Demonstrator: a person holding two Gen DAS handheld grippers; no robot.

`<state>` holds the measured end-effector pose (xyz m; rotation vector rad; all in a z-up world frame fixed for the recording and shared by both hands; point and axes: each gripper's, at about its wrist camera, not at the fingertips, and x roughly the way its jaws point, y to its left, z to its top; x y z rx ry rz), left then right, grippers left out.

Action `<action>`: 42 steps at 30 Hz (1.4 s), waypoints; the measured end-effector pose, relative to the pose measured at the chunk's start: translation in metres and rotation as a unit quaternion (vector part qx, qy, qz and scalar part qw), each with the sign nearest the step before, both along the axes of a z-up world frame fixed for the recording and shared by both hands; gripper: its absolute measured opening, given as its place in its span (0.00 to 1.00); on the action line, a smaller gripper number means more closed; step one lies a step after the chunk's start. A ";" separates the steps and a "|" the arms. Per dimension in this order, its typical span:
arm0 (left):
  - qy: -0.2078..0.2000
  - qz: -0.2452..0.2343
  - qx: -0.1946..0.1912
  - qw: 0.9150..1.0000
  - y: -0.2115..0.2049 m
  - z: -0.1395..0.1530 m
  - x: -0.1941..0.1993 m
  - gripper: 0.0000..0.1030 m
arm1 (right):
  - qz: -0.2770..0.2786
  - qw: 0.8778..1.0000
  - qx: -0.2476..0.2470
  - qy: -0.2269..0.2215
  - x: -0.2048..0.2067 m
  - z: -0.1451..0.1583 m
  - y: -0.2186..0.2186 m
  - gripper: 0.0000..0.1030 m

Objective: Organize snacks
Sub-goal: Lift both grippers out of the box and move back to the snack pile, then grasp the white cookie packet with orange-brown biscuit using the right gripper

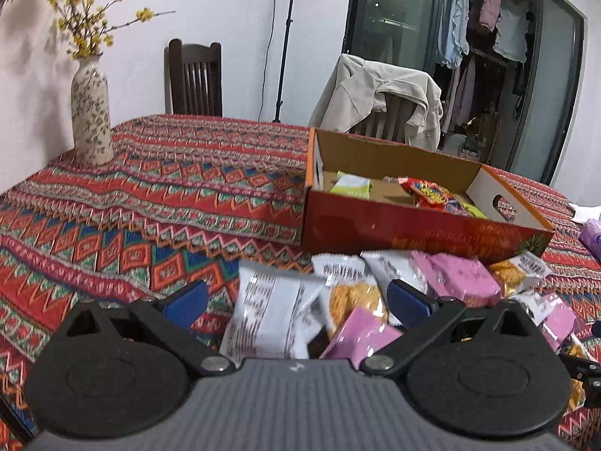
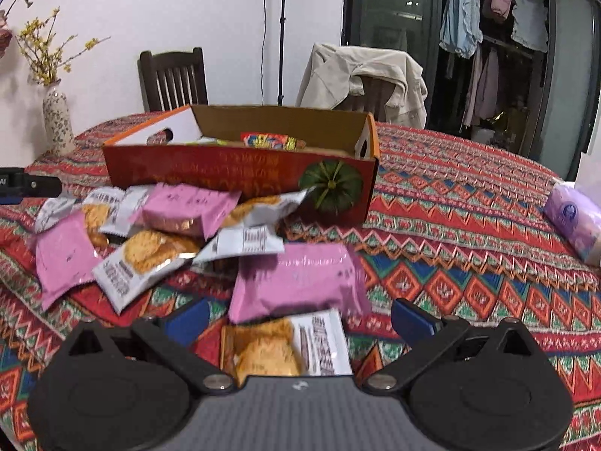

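Note:
A red cardboard box [image 1: 413, 229] [image 2: 240, 173] stands on the patterned table and holds a red snack pack [image 1: 428, 191] [image 2: 274, 139] and a yellow-green pack [image 1: 351, 184]. In front of it lies a pile of pink and white snack packs. My left gripper [image 1: 296, 300] is open, with a white pack [image 1: 274, 312] between its blue fingertips. My right gripper [image 2: 300, 319] is open over a pink pack [image 2: 300, 282] and a white biscuit pack [image 2: 285, 345]. Neither gripper holds anything.
A flowered vase [image 1: 90, 112] [image 2: 56, 124] stands at the far left of the table. A purple tissue pack [image 2: 574, 221] lies at the right. Two chairs, one with a beige jacket [image 1: 383, 94], stand behind the table. The left gripper's body [image 2: 26, 184] shows at the right wrist view's left edge.

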<state>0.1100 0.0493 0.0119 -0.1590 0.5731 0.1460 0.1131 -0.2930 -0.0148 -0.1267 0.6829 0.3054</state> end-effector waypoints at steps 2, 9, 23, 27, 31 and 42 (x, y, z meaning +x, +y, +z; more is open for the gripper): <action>0.003 0.001 -0.005 1.000 0.002 -0.004 -0.002 1.00 | 0.000 1.000 -0.004 0.011 0.002 -0.005 0.000 1.00; 0.013 0.004 -0.016 1.000 0.006 -0.011 -0.006 1.00 | 0.001 1.000 0.012 0.029 0.008 -0.016 -0.007 1.00; 0.017 0.004 -0.024 1.000 0.009 -0.013 -0.010 1.00 | 0.014 0.999 0.015 0.028 0.005 -0.016 -0.008 0.99; 0.019 0.013 -0.027 0.999 0.014 -0.014 -0.009 1.00 | 0.026 0.999 0.022 0.013 -0.006 -0.012 -0.006 0.74; 0.022 0.015 -0.030 0.999 0.017 -0.015 -0.008 1.00 | 0.016 1.000 0.023 0.007 -0.012 -0.009 -0.008 0.55; 0.022 0.016 -0.027 0.999 0.015 -0.014 -0.007 1.00 | -0.019 0.997 0.055 -0.054 -0.020 0.007 -0.021 0.49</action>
